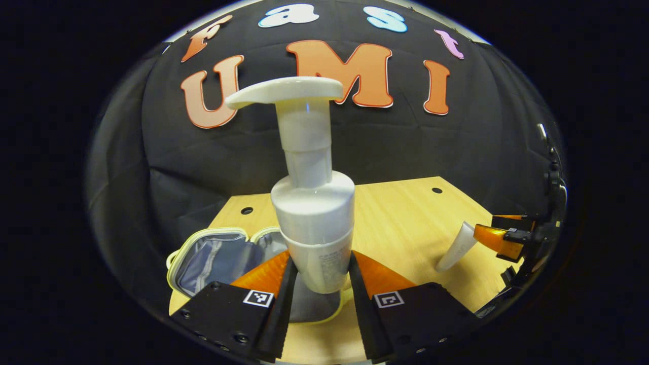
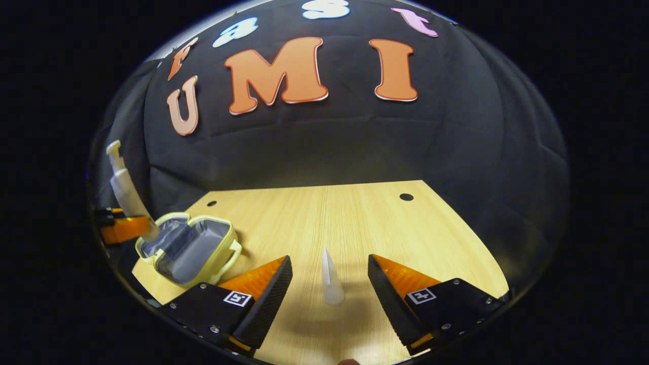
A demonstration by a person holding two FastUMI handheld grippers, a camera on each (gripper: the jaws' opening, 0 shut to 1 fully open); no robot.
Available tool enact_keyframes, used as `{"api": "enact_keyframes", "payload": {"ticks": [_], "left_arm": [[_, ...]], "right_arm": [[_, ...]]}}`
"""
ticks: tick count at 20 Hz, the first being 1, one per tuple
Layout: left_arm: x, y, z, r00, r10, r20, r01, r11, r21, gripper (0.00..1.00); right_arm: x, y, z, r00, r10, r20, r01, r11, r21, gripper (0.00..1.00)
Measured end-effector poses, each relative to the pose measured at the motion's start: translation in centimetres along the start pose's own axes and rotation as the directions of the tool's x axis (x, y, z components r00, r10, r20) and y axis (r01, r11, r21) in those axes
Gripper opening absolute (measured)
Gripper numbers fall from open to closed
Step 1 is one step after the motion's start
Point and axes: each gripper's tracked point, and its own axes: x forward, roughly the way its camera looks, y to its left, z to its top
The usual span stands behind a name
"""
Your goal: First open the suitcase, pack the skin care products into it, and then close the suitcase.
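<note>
A white pump bottle [image 1: 314,223] stands upright between my left gripper's [image 1: 318,276] fingers, which press on both of its sides. It hangs above the near edge of the open suitcase [image 1: 218,256], a small yellow-rimmed case with grey lining lying flat on the table. In the right gripper view the same bottle [image 2: 124,187] and case [image 2: 187,248] sit at the far left. A white tube [image 2: 330,279] lies on the wood between my right gripper's [image 2: 329,279] fingers, which stand wide apart and do not touch it. The left gripper view shows that tube [image 1: 456,248] by the right gripper [image 1: 504,238].
The light wooden table [image 2: 355,218] has small round holes near its far corners [image 2: 406,196]. Black cloth walls close it in at the back and sides. Bare wood stretches between the case and the tube.
</note>
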Motion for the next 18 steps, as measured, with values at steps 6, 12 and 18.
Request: {"api": "enact_keyframes", "payload": {"ticks": [6, 12, 18], "left_arm": [[-0.5, 1.7, -2.2, 0.999, 0.035, -0.042, -0.036, 0.999, -0.019, 0.58], [-0.3, 3.2, -3.8, 0.996, 0.051, -0.076, -0.055, 0.997, -0.054, 0.57], [0.2, 4.2, -3.0, 0.997, 0.04, -0.069, -0.045, 0.996, -0.083, 0.57]], "right_arm": [[4.6, -0.2, -6.5, 0.992, -0.014, -0.129, 0.0, 0.994, -0.106, 0.96], [6.8, -0.9, -11.1, 0.969, -0.025, -0.247, 0.009, 0.998, -0.065, 0.69], [6.2, -1.0, -10.3, 0.971, -0.028, -0.237, 0.018, 0.999, -0.044, 0.43]]}}
